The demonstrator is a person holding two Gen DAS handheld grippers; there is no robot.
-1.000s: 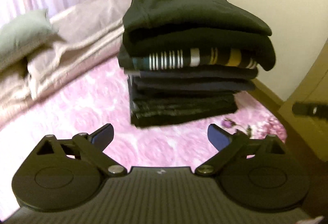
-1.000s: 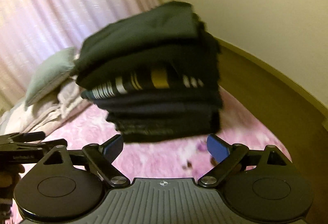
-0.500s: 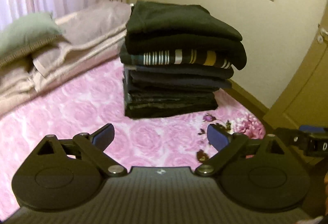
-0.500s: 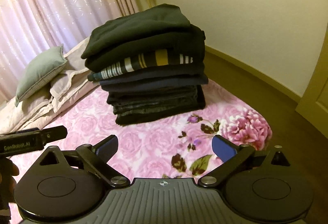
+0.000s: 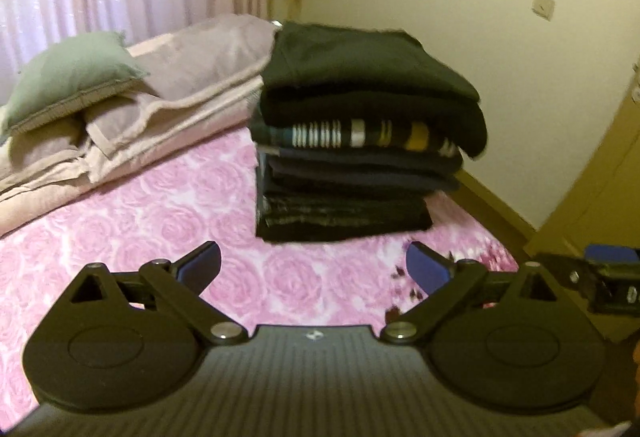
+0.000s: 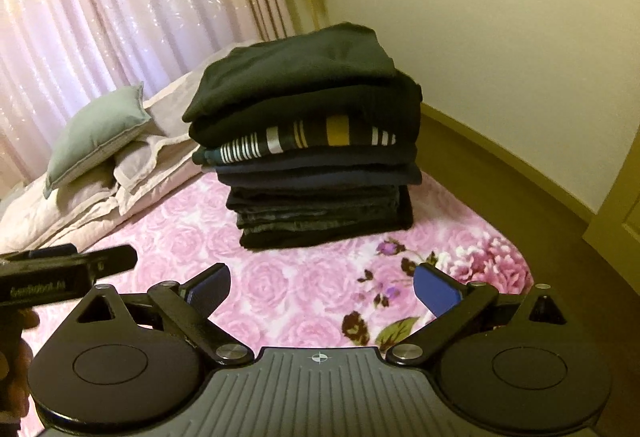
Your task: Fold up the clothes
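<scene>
Two grippers hung spread wide and empty above the bed.
One pink rose-print bedspread (image 6: 280, 301) carried the stack of folded dark clothes (image 6: 316, 141) near its far edge; left gripper (image 5: 313, 269) and right gripper (image 6: 321, 287) hovered apart from it.

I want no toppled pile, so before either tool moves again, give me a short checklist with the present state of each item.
1. Left tool open and holding nothing: ok.
2. Right tool open and holding nothing: ok.
3. Stack of folded clothes upright on the pink floral blanket: ok.
4. Both tools clear of the stack, blanket showing between: ok.
5. Top dark garment lying square on the stack: not ok, it overhangs one side.
6. Any unfolded garment left to do: cannot tell, none is in view.
</scene>
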